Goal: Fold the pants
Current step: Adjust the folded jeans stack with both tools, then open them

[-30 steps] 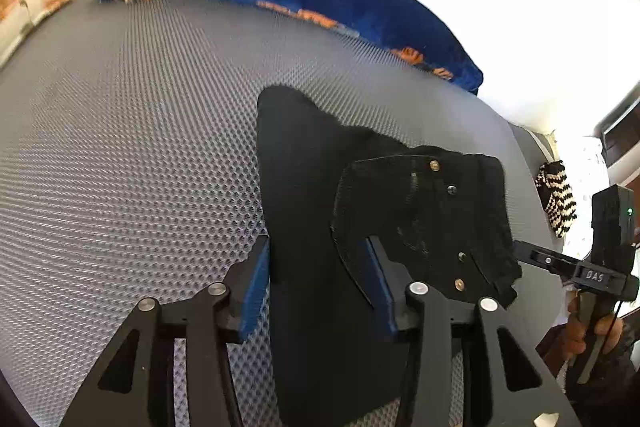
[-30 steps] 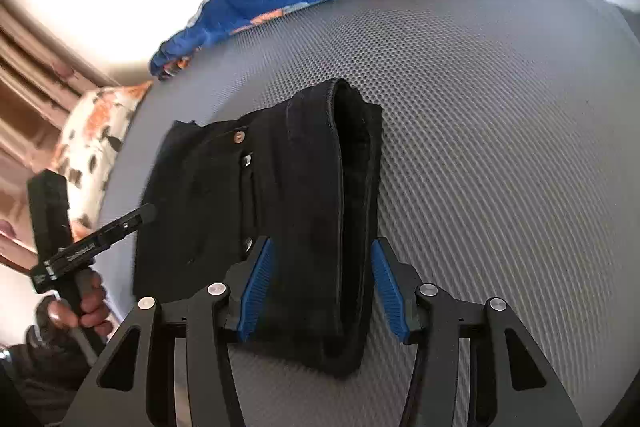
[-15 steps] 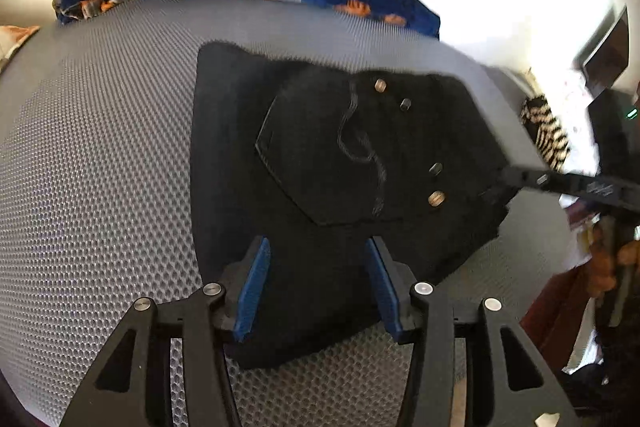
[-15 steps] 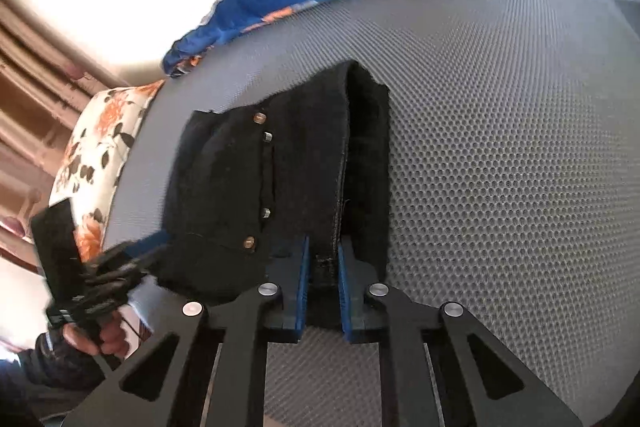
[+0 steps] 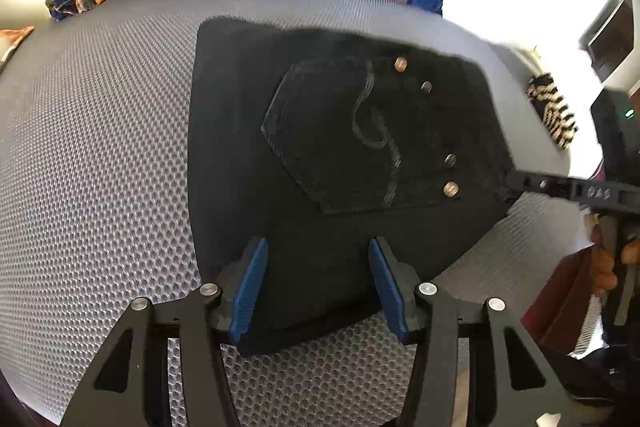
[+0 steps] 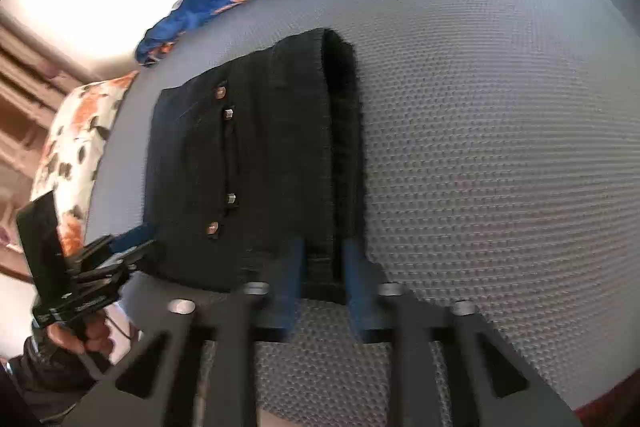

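The left gripper [image 5: 316,283] has just widened, straddling the folded pants [image 5: 340,155] unpinched at six o'clock. The right gripper [image 6: 320,291] has just reopened off their edge. Released, the fold looks finished on the grey mattress [image 5: 100,147].

The black pants [image 5: 340,155] are lying folded into a compact, roughly rectangular bundle on the grey mesh surface [image 5: 100,147]. A back pocket with pale curved stitching and copper rivets is facing up. In the right wrist view the pants [image 6: 248,163] are showing stacked layers, with a thick folded edge running along their right side.
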`<state>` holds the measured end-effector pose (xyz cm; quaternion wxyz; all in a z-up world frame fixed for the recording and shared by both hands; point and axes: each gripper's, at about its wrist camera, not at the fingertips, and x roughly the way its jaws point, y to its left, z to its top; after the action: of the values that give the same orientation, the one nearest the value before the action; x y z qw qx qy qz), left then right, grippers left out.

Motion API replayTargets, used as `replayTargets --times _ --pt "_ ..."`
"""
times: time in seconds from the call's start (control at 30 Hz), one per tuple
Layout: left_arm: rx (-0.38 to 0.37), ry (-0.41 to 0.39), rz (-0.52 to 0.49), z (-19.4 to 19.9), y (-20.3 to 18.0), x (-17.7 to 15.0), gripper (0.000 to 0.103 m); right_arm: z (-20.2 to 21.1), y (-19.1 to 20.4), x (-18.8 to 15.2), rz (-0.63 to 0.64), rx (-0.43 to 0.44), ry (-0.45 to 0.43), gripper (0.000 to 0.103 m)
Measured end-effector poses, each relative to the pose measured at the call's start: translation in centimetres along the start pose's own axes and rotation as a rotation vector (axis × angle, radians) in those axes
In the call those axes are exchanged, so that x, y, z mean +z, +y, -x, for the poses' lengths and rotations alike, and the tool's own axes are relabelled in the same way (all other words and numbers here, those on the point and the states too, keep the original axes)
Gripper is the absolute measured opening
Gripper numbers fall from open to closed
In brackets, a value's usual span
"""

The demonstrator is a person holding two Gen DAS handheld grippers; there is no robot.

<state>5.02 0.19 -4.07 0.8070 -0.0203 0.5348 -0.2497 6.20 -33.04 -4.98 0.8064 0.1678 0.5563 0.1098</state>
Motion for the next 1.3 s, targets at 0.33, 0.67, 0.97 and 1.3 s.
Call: replayTargets --times 0.33,0.67,0.97,1.3 --pt "0.031 -0.216 0.046 2.5 2.7 7.5 0.057 4.7 3.6 4.6 0.155 -0.07 -0.21 0.051" --pt "0.079 -0.121 0.038 -3.2 4.5 10.3 0.055 -2.0 6.4 10.0 0.199 -0.139 -0.173 0.033" --pt "0.065 -0.087 0.109 -3.3 6.0 8.1 0.057 -3.3 5.5 8.8 0.177 -0.117 -0.125 0.033" --pt "0.028 -0.028 0.075 -2.3 5.1 3.1 0.057 -2.9 5.2 4.1 0.236 -0.133 -0.073 0.034"
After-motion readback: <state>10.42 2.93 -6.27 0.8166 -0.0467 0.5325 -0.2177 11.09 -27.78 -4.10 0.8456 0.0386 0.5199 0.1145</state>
